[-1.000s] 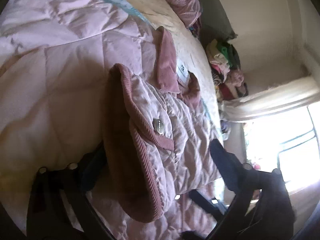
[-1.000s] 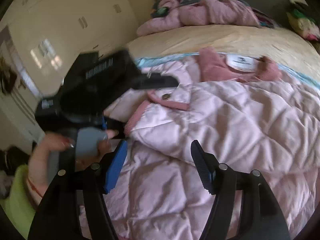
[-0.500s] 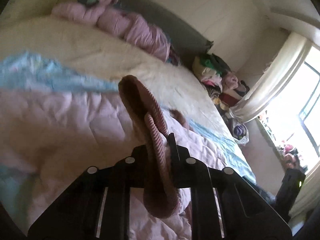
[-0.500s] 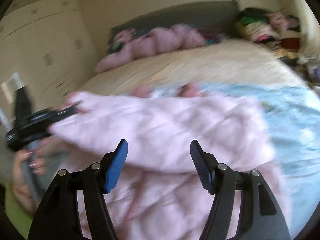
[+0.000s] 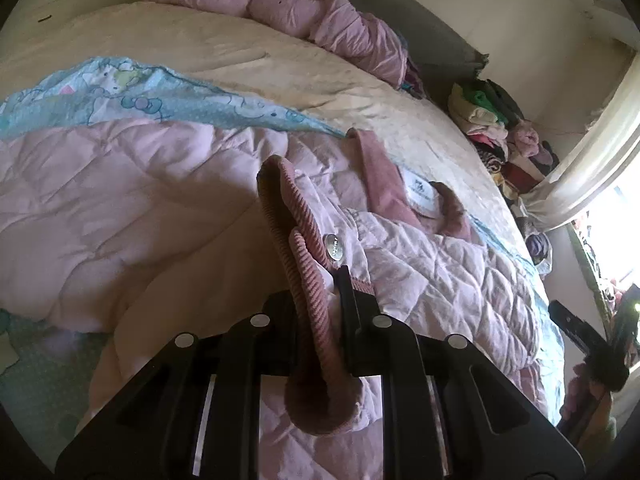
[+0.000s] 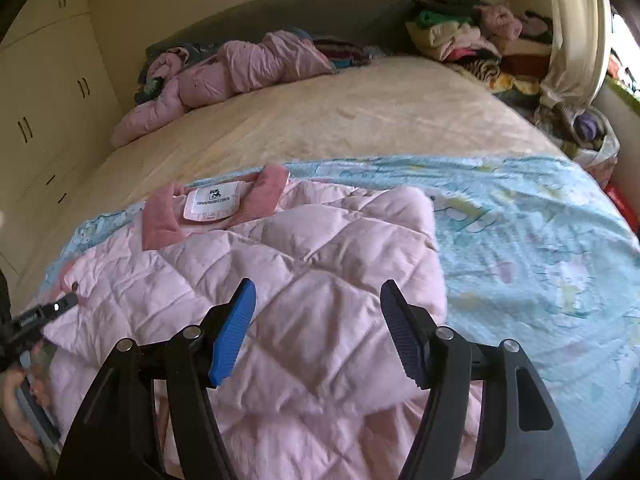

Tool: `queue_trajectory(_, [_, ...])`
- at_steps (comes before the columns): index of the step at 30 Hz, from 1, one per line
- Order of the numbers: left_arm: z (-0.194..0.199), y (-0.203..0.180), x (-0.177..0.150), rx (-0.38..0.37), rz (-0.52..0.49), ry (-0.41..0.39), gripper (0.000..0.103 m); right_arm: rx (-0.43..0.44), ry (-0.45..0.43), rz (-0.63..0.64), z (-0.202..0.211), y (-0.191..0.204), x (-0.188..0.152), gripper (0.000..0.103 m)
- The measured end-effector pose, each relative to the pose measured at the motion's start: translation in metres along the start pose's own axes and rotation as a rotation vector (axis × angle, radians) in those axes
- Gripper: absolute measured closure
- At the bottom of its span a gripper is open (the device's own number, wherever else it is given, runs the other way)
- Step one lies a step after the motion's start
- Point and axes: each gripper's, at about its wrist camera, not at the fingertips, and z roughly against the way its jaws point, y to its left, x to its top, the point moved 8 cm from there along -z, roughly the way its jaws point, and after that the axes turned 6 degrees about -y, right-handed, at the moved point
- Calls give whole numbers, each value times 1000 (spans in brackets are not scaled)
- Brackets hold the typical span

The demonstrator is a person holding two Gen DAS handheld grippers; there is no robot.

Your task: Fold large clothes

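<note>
A pale pink quilted jacket (image 5: 440,280) lies spread on the bed, its dusty-pink collar and white label (image 5: 420,196) toward the headboard. My left gripper (image 5: 316,290) is shut on the ribbed dusty-pink sleeve cuff (image 5: 280,200), which stands up between the fingers beside a metal snap (image 5: 334,246). In the right wrist view the jacket (image 6: 320,248) is folded over itself. My right gripper (image 6: 316,300) hovers open just above its quilted panel with nothing between the pads. The left gripper (image 6: 40,314) shows at the left edge, holding the sleeve end.
A light blue cartoon-print sheet (image 6: 520,240) lies under the jacket, on a cream blanket (image 6: 340,120). Another pink padded garment (image 6: 240,68) is bunched by the grey headboard. Piled clothes (image 6: 460,36) and a curtain (image 6: 576,32) are at the right, and wardrobe doors (image 6: 44,92) at the left.
My left gripper went from open around the cuff to shut on it and lifted it. My right gripper swung to the right across the jacket and stayed open.
</note>
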Motion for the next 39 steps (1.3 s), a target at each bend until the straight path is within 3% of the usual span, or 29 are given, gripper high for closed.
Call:
queue_trajectory(4, [-4,5,-4,23,-3,11,93,5,60,-21,-22,-3,-3,39])
queue_trajectory(8, [-11,8,-10,26,16,32,91,-45,182,-51,-56,-20,-25,39])
queue_trajectory(18, [-22,13,-19,50,4,64,84,-74,187,-60,-72,-28,-39,39])
queue_trajectory(20, [-18,12,-18,81,-23,70,78,-100,198,-43,-67,-26,-36,38])
queue_trajectory(21, [-10,11,-14,127,-50,63,66,-110,192,-37,-58,-21,-33,36])
queue_trajectory(22, [-2,9,-9,155,-77,44,57,-96,169,-35,-49,-16,-30,28])
queue_trajectory(23, [5,6,-4,167,-96,23,53,-41,122,-31,-35,-4,-26,18])
queue_trajectory(24, [16,0,4,166,-114,-6,50,-4,87,-21,-25,6,-24,16])
queue_trajectory(26, [28,-10,9,141,-122,-24,48,12,59,25,-10,24,-28,16])
queue_trajectory(30, [29,-38,1,111,-182,-10,38,63,141,51,-15,50,-54,16])
queue_trajectory(33, [9,-44,-19,127,-224,54,38,19,193,71,-27,51,-69,13])
queue_trajectory(35, [-12,-39,-37,163,-243,118,37,19,199,57,-32,51,-74,6])
queue_trajectory(39, [-25,-31,-47,181,-242,123,32,10,226,56,-36,56,-80,5])
